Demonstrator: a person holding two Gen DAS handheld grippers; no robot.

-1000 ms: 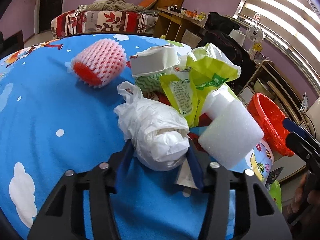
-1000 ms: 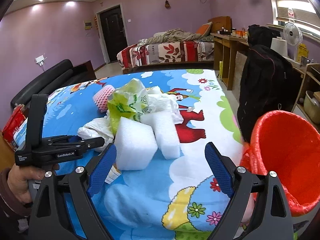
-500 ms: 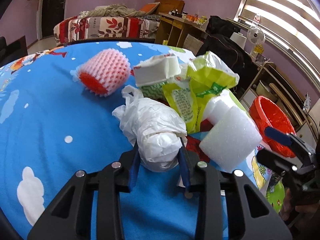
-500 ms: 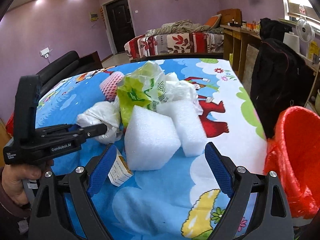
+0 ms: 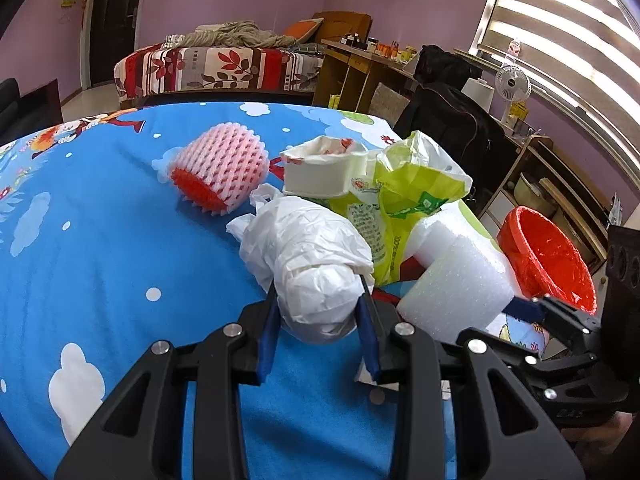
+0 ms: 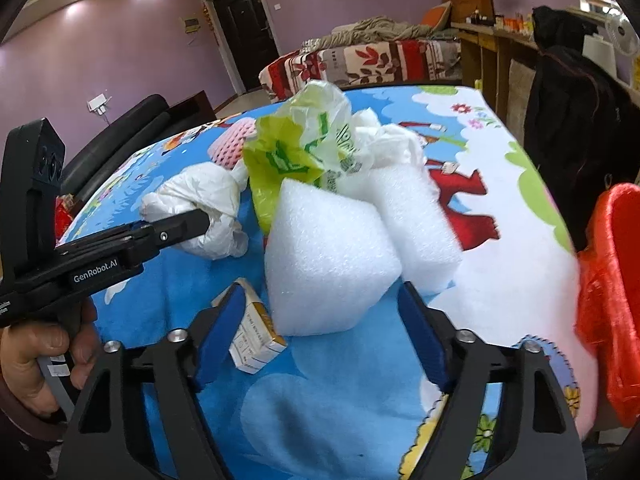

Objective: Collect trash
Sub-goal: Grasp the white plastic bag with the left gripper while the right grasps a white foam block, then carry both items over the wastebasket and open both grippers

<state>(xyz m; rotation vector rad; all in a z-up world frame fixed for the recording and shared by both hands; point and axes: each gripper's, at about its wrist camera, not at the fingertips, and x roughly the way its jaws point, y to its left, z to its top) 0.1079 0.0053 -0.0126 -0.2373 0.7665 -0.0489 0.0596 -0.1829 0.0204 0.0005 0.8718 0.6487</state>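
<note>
The left gripper (image 5: 320, 320) has its jaws clamped on the near end of the crumpled white bag (image 5: 308, 256), whose long axis runs away from them. The right gripper (image 6: 320, 320), jaws just closing but still apart, straddles the near corner of the foam block (image 6: 328, 256) lying straight ahead. The red bin (image 5: 548, 256) waits beyond the surface's right edge, nearer the right hand.

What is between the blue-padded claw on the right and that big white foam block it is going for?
Nothing visible. The white foam block already sits between the right gripper's closing jaws, not yet clamped. A small carton lies against the left pad, and could get caught as the jaws close.
</note>
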